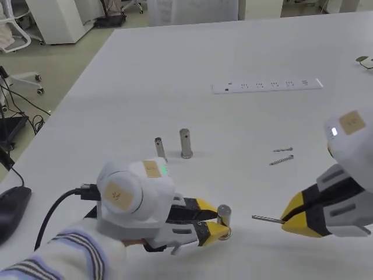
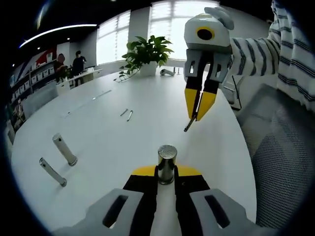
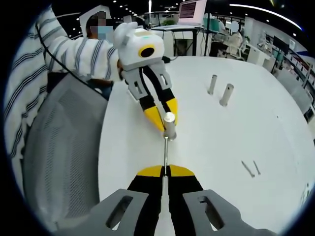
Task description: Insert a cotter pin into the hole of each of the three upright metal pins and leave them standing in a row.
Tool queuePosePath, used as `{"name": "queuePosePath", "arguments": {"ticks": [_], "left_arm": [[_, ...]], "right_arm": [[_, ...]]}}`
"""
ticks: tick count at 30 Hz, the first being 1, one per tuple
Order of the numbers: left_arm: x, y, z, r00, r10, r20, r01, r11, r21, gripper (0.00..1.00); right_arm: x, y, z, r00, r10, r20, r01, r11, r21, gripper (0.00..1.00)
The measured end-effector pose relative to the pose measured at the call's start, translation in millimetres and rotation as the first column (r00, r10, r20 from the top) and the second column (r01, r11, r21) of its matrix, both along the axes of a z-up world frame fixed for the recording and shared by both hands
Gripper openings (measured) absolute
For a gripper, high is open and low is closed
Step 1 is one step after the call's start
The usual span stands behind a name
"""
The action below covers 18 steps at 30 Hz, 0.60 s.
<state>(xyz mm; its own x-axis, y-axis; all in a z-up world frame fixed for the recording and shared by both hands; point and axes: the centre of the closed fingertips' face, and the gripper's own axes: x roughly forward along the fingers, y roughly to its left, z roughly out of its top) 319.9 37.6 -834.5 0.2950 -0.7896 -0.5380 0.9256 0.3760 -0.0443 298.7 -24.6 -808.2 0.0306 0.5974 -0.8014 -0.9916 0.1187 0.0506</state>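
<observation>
My left gripper (image 1: 214, 220) is shut on an upright metal pin (image 1: 224, 214) near the table's front edge; the pin stands between its yellow-tipped fingers (image 2: 166, 172). My right gripper (image 1: 287, 219) is shut on a cotter pin (image 1: 266, 219) that lies level and points left at that metal pin, a short gap away. In the right gripper view the cotter pin (image 3: 165, 152) lines up with the held pin (image 3: 170, 126). Two more metal pins (image 1: 159, 149) (image 1: 186, 143) stand side by side farther back. Two loose cotter pins (image 1: 282, 155) lie on the table to the right.
A white power strip (image 1: 267, 86) lies across the far middle of the white table (image 1: 175, 70). A black cable (image 1: 52, 213) trails from the left gripper. A potted plant (image 2: 147, 54) stands at the table's right end. Office chairs stand on the floor to the left.
</observation>
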Motion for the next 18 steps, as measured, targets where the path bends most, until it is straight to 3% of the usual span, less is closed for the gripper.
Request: {"name": "queuePosePath", "arguments": {"ticks": [7,18], "left_arm": [[-2.6,-1.9,-0.3,0.996,-0.09,0.022,0.09,0.996,0.014,0.1],[-6.9,-6.0,0.0,0.98,-0.195,0.028,0.194,0.981,0.023,0.1]], "right_arm": [[1.9,4.9,-3.8,1.0,0.025,0.001,-0.025,1.0,-0.008,0.03],[4.7,11.3,-8.6,0.999,0.044,-0.004,-0.044,0.999,-0.015,0.03]]}}
